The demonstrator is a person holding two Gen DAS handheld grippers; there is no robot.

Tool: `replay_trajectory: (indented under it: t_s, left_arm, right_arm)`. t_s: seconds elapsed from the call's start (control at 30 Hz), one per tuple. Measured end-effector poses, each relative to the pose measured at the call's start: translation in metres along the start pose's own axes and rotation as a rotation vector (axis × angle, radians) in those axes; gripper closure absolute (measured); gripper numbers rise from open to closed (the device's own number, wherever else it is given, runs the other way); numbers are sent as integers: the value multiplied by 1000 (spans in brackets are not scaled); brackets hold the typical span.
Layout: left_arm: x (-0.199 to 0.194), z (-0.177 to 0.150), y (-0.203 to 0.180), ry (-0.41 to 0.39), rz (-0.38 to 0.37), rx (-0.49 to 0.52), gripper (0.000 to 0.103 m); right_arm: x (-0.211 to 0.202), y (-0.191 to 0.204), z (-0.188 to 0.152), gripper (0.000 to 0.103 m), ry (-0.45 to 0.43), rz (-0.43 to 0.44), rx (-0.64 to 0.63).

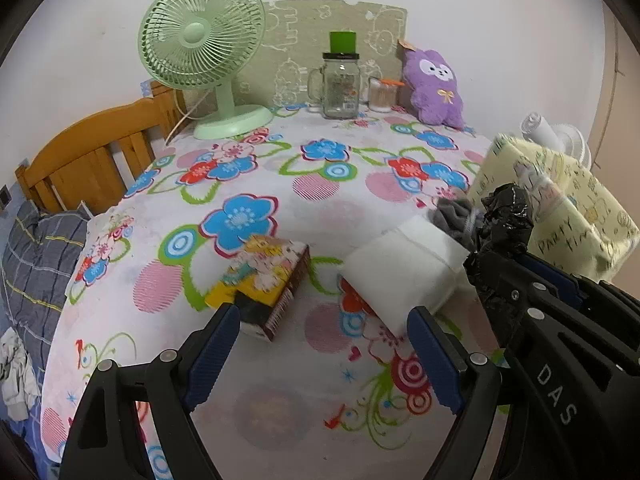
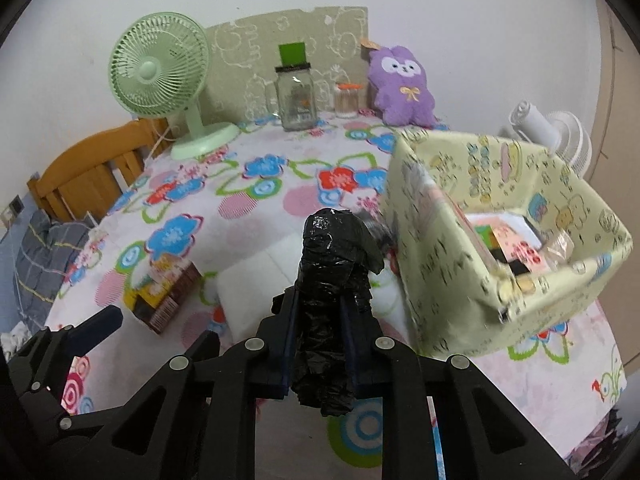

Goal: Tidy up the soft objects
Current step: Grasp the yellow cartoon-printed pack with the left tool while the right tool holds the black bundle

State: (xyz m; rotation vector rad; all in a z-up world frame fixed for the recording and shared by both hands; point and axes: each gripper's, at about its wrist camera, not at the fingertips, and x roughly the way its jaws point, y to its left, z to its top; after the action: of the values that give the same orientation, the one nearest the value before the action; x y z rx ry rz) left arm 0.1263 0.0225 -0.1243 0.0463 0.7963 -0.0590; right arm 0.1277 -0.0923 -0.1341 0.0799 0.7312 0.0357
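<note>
My right gripper is shut on a roll of black plastic bags and holds it above the table, just left of a pale yellow patterned fabric box. The roll also shows in the left wrist view. My left gripper is open and empty, low over the floral tablecloth, between a small printed tissue box and a white folded pad. A grey cloth lies behind the pad. A purple plush toy leans on the wall at the back.
A green desk fan, a glass mug jar with a green lid and a small jar with an orange lid stand along the back. A wooden headboard is at the left. A white fan stands behind the box, which holds flat packets.
</note>
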Motion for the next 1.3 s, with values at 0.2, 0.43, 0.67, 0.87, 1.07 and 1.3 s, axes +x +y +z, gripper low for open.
replay_trajectory:
  t_s: [0.2, 0.43, 0.67, 0.87, 1.07, 1.3]
  left_arm:
    - [7, 10, 11, 1, 11, -27, 16]
    - [21, 18, 25, 17, 37, -59, 17]
    - [41, 23, 35, 56, 50, -83, 17]
    - [55, 23, 40, 83, 52, -89, 17]
    - [65, 21, 41, 117, 41, -90, 24]
    - [68, 19, 43, 129, 31, -95, 40]
  right_arm:
    - [5, 16, 13, 81, -16, 24, -21]
    - [20, 30, 24, 81, -13, 49, -44]
    - [40, 41, 31, 81, 11, 68, -59]
    - [58, 46, 32, 80, 54, 76, -66]
    - [66, 52, 30, 80, 73, 79, -86]
    - [68, 54, 30, 80, 88, 79, -96]
